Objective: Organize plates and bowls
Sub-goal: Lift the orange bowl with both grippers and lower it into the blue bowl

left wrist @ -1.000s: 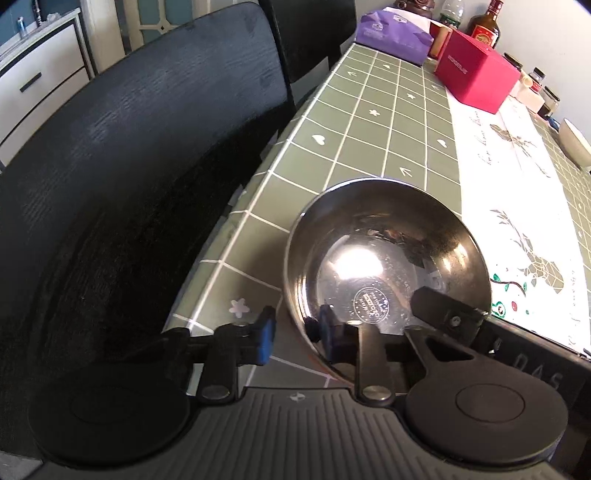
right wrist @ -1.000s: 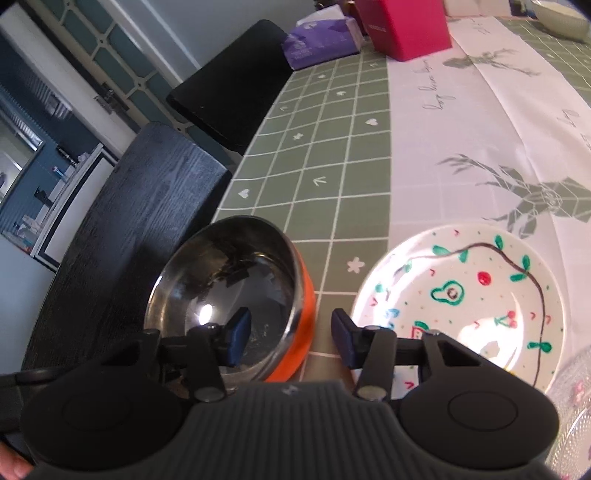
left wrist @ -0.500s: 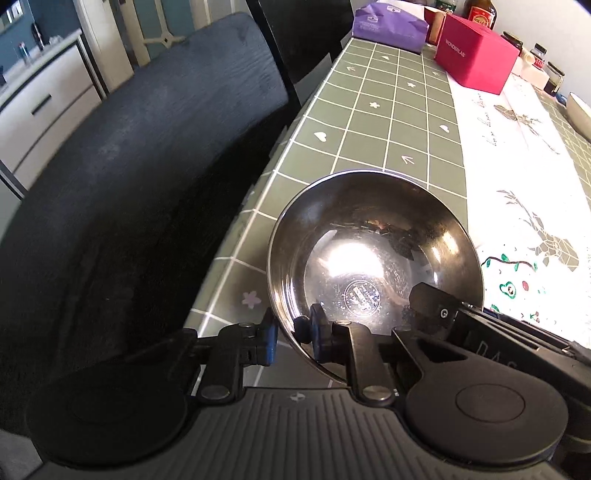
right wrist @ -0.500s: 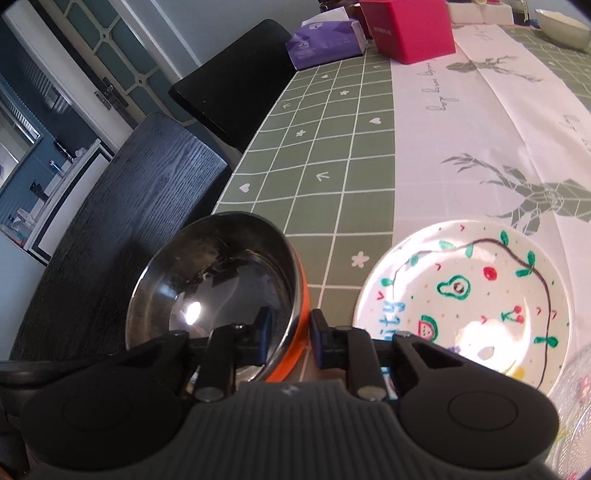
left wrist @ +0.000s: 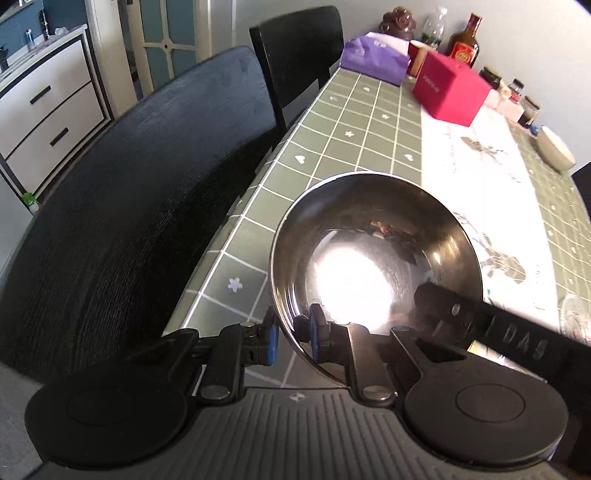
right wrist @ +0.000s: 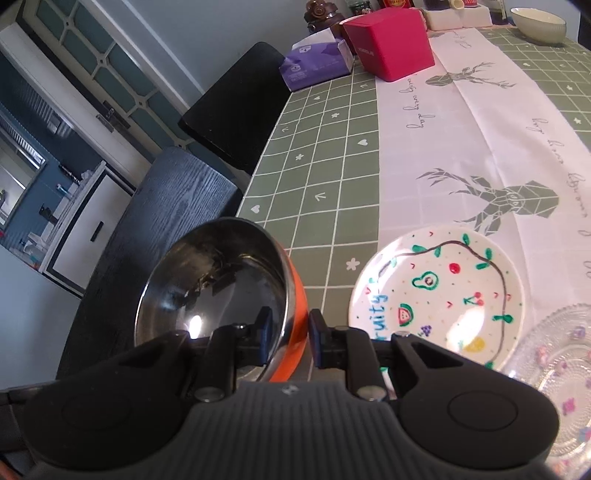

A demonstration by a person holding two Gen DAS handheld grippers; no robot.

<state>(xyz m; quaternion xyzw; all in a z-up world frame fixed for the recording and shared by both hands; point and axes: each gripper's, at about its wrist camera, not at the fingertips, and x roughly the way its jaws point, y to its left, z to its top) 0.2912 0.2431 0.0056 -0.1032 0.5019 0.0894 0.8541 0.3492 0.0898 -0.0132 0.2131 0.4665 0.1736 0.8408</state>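
A steel bowl (left wrist: 376, 266) with an orange outside (right wrist: 295, 314) hangs tilted just above the green checked table (left wrist: 351, 122), held from two sides. My left gripper (left wrist: 291, 332) is shut on its near left rim, one pad inside and one outside. My right gripper (right wrist: 288, 332) is shut on the opposite rim, and its black body (left wrist: 498, 332) shows across the bowl in the left wrist view. A white plate painted with fruit (right wrist: 439, 295) lies flat to the right of the bowl. Part of a clear glass plate (right wrist: 554, 369) sits at the lower right.
Two black chairs (left wrist: 129, 192) stand along the table's left edge. At the far end are a red box (right wrist: 391, 44), a purple tissue pack (right wrist: 314, 62), bottles and a white bowl (right wrist: 539, 20). A white deer-print runner (right wrist: 480, 147) crosses the table.
My right gripper has closed onto the bowl's orange rim. Both grippers have since risen with the bowl, which is off the table and tilted.
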